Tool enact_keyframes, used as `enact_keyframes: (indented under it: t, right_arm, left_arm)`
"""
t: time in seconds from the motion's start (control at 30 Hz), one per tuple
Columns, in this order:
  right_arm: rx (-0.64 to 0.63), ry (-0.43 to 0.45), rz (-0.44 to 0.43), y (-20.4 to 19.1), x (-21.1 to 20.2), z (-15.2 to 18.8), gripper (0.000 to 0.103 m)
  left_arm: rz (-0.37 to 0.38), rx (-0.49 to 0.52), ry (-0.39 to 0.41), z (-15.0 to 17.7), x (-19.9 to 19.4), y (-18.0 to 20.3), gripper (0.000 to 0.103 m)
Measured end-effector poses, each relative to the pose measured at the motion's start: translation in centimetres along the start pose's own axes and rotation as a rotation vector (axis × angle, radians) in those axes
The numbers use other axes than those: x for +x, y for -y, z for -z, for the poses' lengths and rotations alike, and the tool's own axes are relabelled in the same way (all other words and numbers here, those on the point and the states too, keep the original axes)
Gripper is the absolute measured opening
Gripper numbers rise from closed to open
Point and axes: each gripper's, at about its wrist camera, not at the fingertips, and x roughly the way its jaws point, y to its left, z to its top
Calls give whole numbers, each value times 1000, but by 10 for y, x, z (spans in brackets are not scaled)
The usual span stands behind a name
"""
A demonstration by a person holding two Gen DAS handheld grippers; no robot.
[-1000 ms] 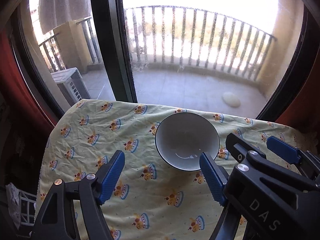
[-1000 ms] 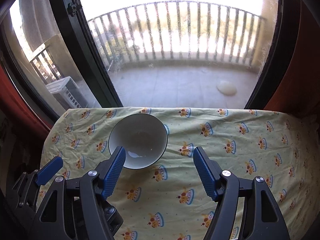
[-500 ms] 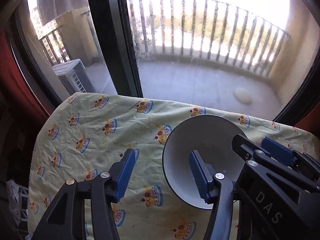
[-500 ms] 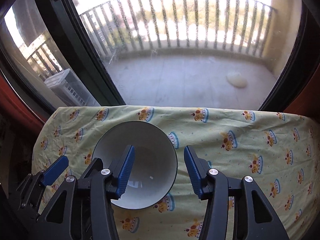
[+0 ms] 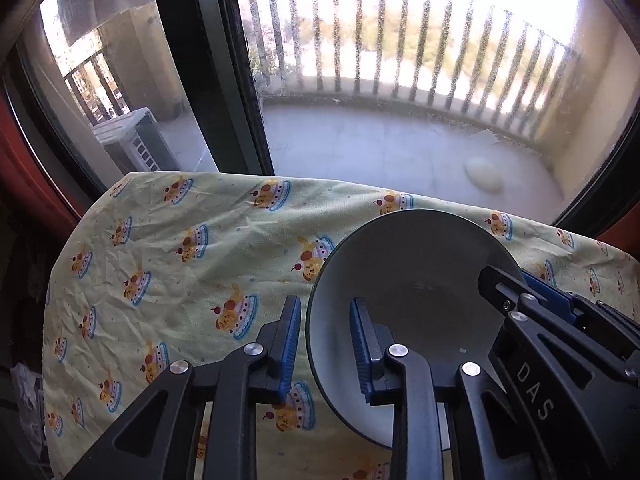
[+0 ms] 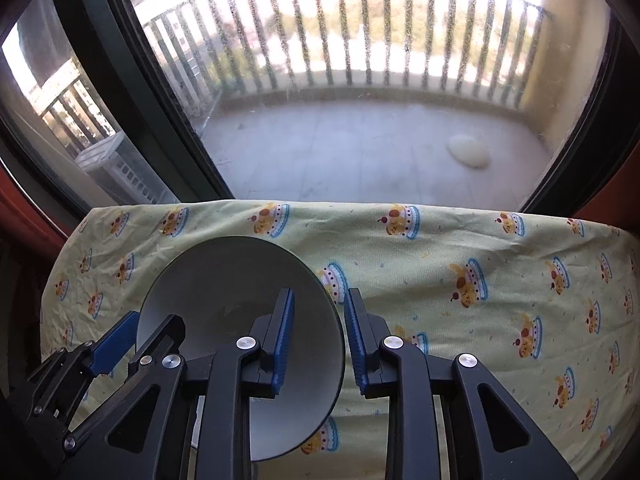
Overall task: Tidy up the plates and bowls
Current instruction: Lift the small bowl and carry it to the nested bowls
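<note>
So basically the whole thing comes down to the rim of the white bowl [image 5: 412,292]; it sits on the yellow cake-print tablecloth [image 5: 168,248], lower right of centre in the left wrist view and lower left of centre in the right wrist view, which puts it right between the two tools; the left gripper [image 5: 326,344] straddles the bowl's left wall, one blue pad outside over the cloth and the other inside the bowl; the right gripper [image 6: 318,342] does the mirror thing on the opposite wall, inner pad in the bowl, outer pad over the cloth; both sets of jaws have just been closing with the rim between them, and though a sliver of gap shows by the outer pads, I'd call both clamped onto the bowl; neither hand is nearer, it's a symmetric two-sided pinch; a round bowl has no long axis, so my guess is the next lift depends on both hands rising evenly; no plates or other bowls in view.
</note>
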Motion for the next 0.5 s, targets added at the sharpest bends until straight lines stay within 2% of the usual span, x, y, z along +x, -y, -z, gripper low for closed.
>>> enact_keyframes:
  t: [0.2, 0.5]
  right_arm:
    - [-13, -6, 14, 2, 4, 2, 19]
    - [-39, -1, 16, -5, -6, 10, 18]
  left_arm:
    - [-34, 17, 4, 0, 0, 3, 14]
    - [-51, 31, -6, 9, -10, 0, 14]
